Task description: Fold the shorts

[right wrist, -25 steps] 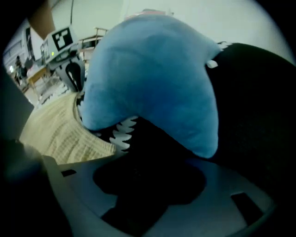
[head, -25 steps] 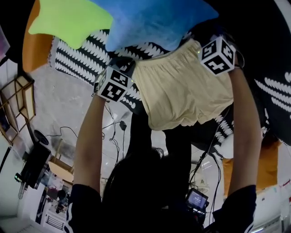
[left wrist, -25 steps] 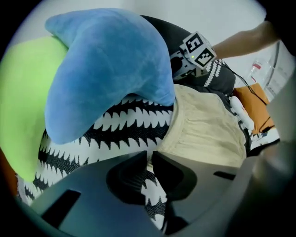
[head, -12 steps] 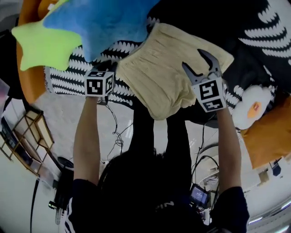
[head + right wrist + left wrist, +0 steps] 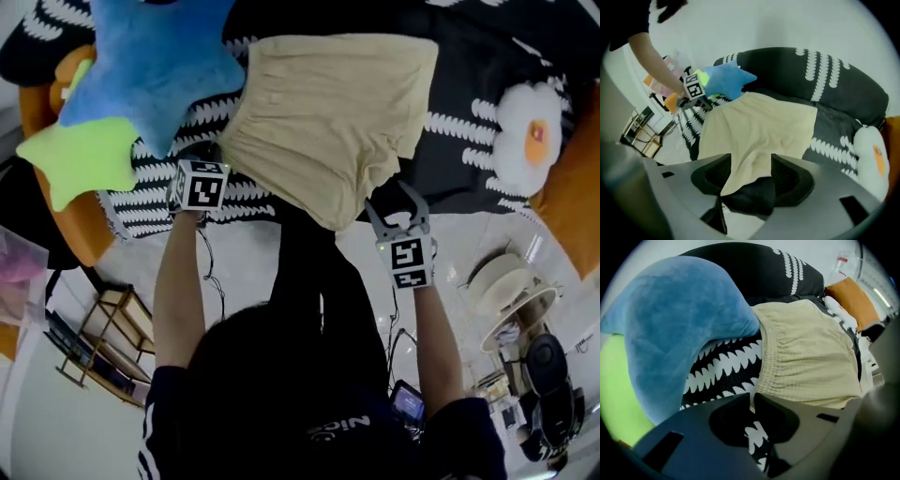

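Shorts (image 5: 328,122): spread flat on the sofa seat (image 5: 469,141), with one corner reaching past the seat's front edge.
Star cushion (image 5: 155,66): on the seat, left of the shorts, against their waistband edge.
Second star cushion (image 5: 80,159): further left, partly under the first.
Egg plush (image 5: 532,141): on the seat, right of the shorts, well apart.

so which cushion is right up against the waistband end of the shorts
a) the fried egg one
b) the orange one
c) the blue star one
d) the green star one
c: the blue star cushion meets the gathered waistband edge of the shorts, while the fried egg cushion lies apart on the other side.
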Action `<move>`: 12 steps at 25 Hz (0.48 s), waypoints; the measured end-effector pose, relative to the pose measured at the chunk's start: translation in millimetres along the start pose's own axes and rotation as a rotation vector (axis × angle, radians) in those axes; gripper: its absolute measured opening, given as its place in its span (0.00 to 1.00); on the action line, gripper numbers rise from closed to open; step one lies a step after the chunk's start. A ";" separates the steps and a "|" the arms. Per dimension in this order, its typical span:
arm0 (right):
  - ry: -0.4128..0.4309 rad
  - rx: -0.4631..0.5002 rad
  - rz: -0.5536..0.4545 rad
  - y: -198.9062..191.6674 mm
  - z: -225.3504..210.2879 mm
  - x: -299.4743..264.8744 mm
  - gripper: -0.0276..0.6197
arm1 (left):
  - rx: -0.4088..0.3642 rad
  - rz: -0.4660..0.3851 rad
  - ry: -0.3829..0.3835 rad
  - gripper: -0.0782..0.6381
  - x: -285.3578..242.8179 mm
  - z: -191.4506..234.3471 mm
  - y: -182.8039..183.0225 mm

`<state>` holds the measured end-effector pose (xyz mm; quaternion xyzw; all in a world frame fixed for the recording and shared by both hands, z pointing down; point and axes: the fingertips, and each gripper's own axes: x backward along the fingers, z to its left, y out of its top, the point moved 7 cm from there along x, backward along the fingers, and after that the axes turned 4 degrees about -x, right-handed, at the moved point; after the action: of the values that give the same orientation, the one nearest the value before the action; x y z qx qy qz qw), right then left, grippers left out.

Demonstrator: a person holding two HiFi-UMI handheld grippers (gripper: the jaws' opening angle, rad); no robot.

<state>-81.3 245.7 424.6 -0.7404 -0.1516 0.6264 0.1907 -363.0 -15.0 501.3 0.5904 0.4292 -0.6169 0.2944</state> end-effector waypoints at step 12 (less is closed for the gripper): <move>0.035 0.038 0.037 -106.8 133.8 -14.8 0.45 | -0.145 -0.159 0.152 0.17 43.3 -25.4 4.1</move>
<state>-214.1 345.4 468.8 -0.7503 -0.1227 0.6194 0.1959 -352.9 11.6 459.7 0.5767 0.5393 -0.5590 0.2531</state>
